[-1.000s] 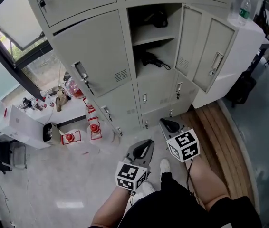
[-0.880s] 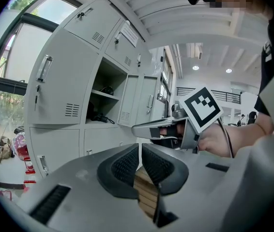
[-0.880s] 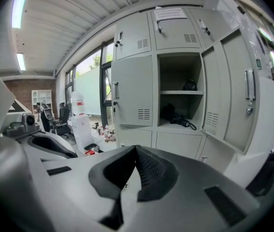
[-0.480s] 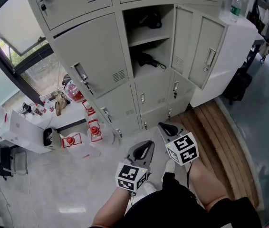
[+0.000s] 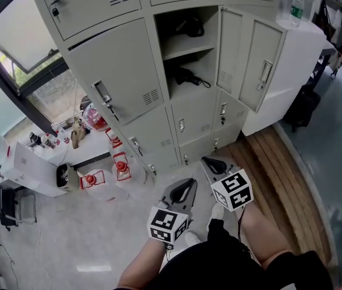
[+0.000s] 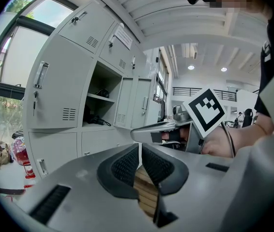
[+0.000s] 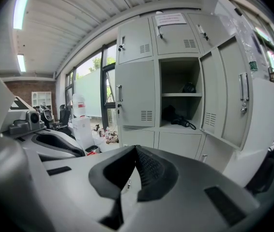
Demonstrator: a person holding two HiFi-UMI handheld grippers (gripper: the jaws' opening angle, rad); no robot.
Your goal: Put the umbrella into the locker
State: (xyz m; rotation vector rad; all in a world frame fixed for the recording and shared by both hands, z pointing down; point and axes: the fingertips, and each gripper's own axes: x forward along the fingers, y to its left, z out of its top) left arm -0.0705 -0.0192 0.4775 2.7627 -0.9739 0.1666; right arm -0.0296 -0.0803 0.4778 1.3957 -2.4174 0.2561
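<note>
Ahead of the right gripper (image 7: 136,149), the dark objects (image 7: 174,115) on the locker (image 7: 134,91) shelves are too small to identify.

1. My head view looks steeply down from above my hands. The left gripper (image 5: 188,185) and right gripper (image 5: 210,162) sit low in the frame, and the locker bank (image 5: 116,71) stands ahead, not close.
2. My left gripper view rides low behind its own jaws, roughly level and angled along the locker fronts. The right gripper shows close at its right.
3. My right gripper view faces the lockers more squarely, with the left gripper edging in at its left.
4. All three views share the open compartment (image 5: 186,47).
</note>
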